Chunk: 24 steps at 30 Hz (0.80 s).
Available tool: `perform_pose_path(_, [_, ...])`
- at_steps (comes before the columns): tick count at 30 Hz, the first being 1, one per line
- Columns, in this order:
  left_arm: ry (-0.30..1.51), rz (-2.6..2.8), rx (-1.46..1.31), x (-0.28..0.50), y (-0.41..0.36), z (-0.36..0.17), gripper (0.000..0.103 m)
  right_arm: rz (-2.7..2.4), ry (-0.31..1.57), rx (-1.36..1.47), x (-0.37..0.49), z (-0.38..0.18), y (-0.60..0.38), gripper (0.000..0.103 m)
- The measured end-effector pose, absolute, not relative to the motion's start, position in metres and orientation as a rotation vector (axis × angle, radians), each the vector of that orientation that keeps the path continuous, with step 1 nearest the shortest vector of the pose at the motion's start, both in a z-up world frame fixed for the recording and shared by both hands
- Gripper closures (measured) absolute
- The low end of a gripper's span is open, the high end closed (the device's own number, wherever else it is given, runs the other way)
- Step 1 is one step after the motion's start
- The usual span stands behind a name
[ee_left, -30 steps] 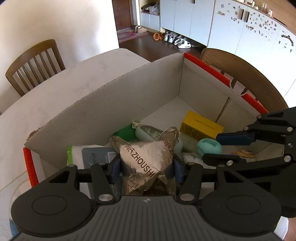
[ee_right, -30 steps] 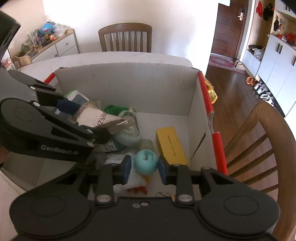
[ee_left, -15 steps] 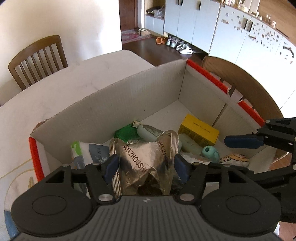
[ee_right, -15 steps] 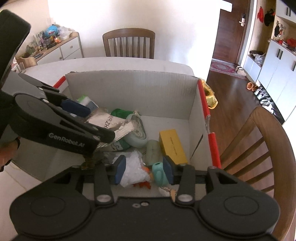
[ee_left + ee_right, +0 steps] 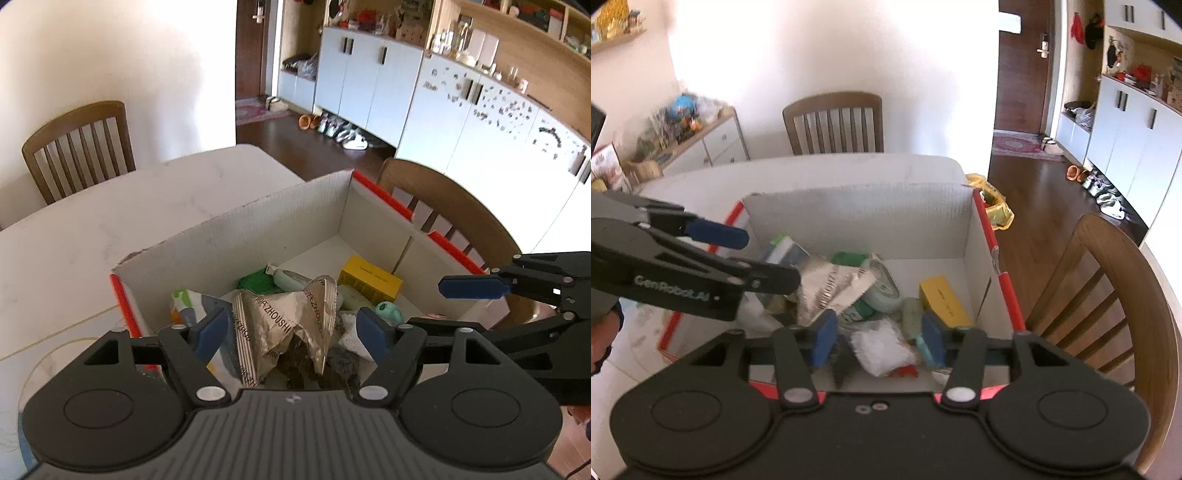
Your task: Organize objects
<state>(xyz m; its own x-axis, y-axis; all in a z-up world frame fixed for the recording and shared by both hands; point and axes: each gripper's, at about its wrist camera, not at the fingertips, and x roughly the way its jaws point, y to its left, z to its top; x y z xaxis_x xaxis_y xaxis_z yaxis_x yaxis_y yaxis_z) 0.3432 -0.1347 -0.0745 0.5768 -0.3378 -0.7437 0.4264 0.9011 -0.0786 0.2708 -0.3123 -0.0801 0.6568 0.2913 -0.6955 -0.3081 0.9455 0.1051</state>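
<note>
1. Left wrist view: left gripper [image 5: 291,332] jaws have just been opening, now apart and clear of the foil snack bag [image 5: 288,328], which a second ago sat pinched; bag lies in the cardboard box [image 5: 236,236].
2. Right gripper [image 5: 879,341] likewise opening, pads apart; teal ball [image 5: 388,313] released, resting in box by the yellow carton [image 5: 943,302].
3. Likely both drops done; both grippers higher than before.
4. Ball mostly hidden behind the pad in right wrist view; box's near floor blocked.
</note>
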Motion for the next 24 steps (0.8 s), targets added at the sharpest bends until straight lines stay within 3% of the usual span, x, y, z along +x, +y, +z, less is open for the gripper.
perform_pose_path(4, [0.805,-0.464,0.106,0.329,-0.120,-0.062,0.023,0.337,0.759,0.001,0.259,-0.071,-0.308,0.046])
perform_pose_path(10, [0.728,-0.492,0.071,0.306,-0.098,-0.043,0.018,0.326,0.716,0.051,0.243,-0.058,-0.307,0.037])
perform_pose_path(16, [0.700,-0.511,0.051,0.288,-0.079,-0.034,0.014,0.313,0.665,0.085,0.225,-0.049,-0.301,0.025])
perform_pose_path(18, [0.689,-0.523,0.036,0.283,-0.072,-0.032,0.002,0.305,0.648,0.095,0.219,-0.047,-0.300,0.019])
perform_pose_path(19, [0.677,-0.523,0.034,0.280,-0.069,-0.030,0.000,0.302,0.640,0.099,0.216,-0.045,-0.300,0.017])
perform_pose_path(24, [0.660,-0.516,0.041,0.268,-0.060,-0.028,0.000,0.282,0.601,0.111,0.201,-0.040,-0.297,0.007])
